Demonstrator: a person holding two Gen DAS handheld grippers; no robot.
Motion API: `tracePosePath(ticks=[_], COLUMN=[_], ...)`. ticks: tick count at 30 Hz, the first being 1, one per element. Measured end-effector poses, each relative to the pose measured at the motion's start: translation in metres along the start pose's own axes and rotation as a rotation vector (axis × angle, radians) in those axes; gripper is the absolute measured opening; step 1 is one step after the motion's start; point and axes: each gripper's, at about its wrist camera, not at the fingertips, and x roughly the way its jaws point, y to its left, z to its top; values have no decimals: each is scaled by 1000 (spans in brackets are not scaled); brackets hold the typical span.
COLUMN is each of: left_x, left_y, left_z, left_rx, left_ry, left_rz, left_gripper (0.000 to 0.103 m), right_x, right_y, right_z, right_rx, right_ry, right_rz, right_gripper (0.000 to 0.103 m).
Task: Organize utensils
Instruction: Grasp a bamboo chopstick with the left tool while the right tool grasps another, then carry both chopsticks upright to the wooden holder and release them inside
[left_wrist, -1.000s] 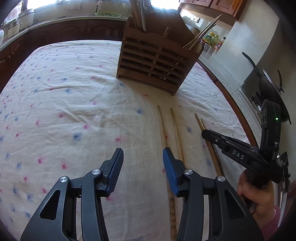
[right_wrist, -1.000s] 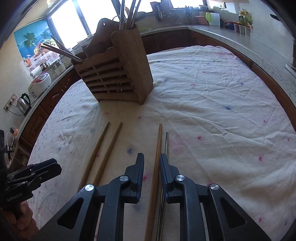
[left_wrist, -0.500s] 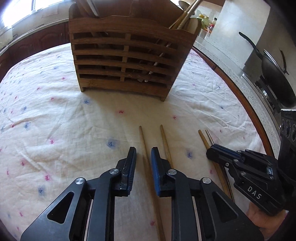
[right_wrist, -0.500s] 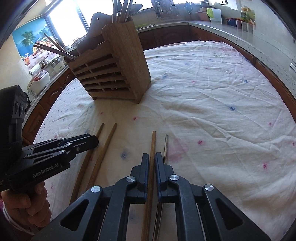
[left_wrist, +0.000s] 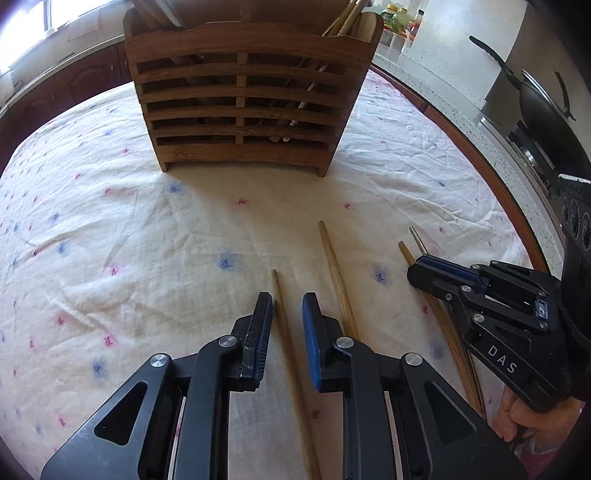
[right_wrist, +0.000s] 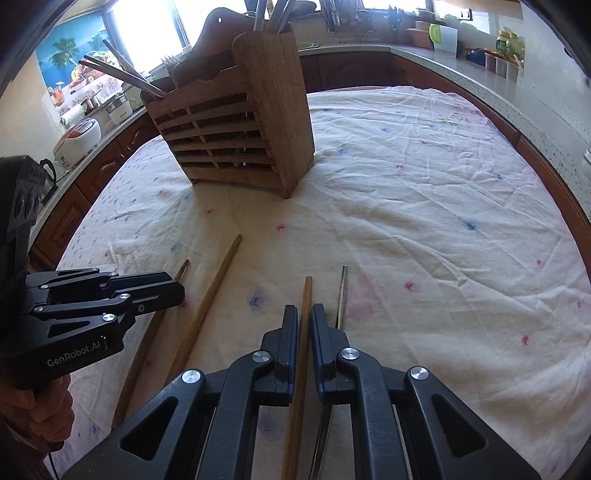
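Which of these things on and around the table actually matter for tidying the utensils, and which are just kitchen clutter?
Part of the job:
wooden chopsticks on the cloth
metal chopstick
wooden utensil holder
left gripper, around one wooden chopstick
right gripper, around another

Just lying about:
wok
rice cooker
tablecloth

Tablecloth (left_wrist: 147, 229): cream, scattered with small pink and blue flower marks. Slatted utensil holder (left_wrist: 243, 107): mid-brown wood. Wooden chopsticks (left_wrist: 338, 280): light brown. Metal chopstick (right_wrist: 342, 295): grey. Left gripper (left_wrist: 287, 314) and right gripper (right_wrist: 303, 325): black, pads blue.
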Motion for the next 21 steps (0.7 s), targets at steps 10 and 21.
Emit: tracePosePath(ticks=[10,21], left_x=[-16,-140], left_y=[9,24], left_z=[-7,-42], left_rx=[-27,-118], left_ry=[-44,-289], left_rz=[-37,-179], left_gripper=[4,4], right_x=[-4,-117], right_y=[5,16], right_z=[-2,-13], right_rx=[-11,61], right_ry=[-18,-253], right_rz=[17,155], right_gripper=[5,5])
